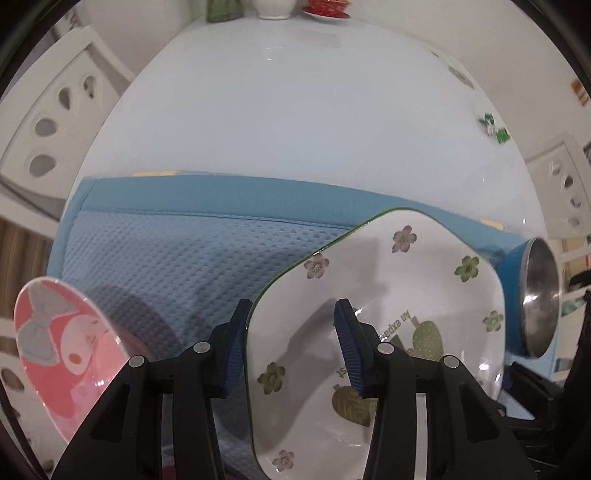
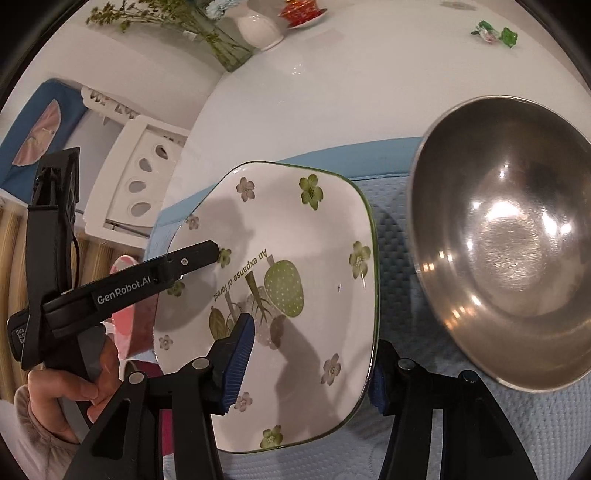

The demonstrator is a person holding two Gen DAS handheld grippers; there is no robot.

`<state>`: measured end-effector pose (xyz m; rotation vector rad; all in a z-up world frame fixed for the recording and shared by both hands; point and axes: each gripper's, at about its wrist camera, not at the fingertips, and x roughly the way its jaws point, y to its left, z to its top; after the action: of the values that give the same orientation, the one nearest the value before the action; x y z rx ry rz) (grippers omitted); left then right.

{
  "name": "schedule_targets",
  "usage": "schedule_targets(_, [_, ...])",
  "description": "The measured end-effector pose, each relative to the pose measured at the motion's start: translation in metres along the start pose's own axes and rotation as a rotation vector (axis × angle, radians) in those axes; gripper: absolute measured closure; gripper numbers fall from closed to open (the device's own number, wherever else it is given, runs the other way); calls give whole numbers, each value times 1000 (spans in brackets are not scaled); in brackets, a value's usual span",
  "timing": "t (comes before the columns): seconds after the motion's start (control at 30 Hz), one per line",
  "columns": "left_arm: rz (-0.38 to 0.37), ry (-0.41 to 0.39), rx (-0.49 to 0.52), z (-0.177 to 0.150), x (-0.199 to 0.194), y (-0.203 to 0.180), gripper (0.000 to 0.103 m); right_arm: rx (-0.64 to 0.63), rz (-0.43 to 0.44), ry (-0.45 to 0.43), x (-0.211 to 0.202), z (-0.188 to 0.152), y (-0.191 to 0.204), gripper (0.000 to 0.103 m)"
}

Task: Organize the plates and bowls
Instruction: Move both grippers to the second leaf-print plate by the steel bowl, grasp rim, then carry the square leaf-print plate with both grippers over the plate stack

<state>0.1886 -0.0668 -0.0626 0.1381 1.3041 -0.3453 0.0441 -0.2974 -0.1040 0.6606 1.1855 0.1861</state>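
A white squarish plate (image 1: 388, 295) with green and pink flowers is over the blue mat (image 1: 166, 251), tilted. My left gripper (image 1: 293, 347) is shut on its left rim, one pad outside and one inside the dish. In the right wrist view my right gripper (image 2: 308, 369) is shut on the same plate (image 2: 295, 229) at its right rim, one pad on top and one beneath. A finger (image 2: 199, 254) of the left gripper shows on the plate's far edge. A pink cartoon plate (image 1: 66, 350) lies left of it. A steel bowl (image 2: 509, 258) sits right of it.
The mat (image 2: 391, 258) lies on a white table (image 1: 295, 110). At the table's far end stand a glass vase (image 2: 229, 48), a white jug (image 2: 258, 26) and a red cup (image 2: 299, 11). Green-wrapped sweets (image 2: 495, 33) lie far right. White chairs (image 1: 48, 122) flank the table. A hand (image 2: 62, 395) holds the left gripper.
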Motion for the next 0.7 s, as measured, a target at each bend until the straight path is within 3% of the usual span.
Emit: schedule_targets(0.7, [0, -70, -56, -32, -71, 18, 61, -90, 60, -15, -36, -11, 26, 49])
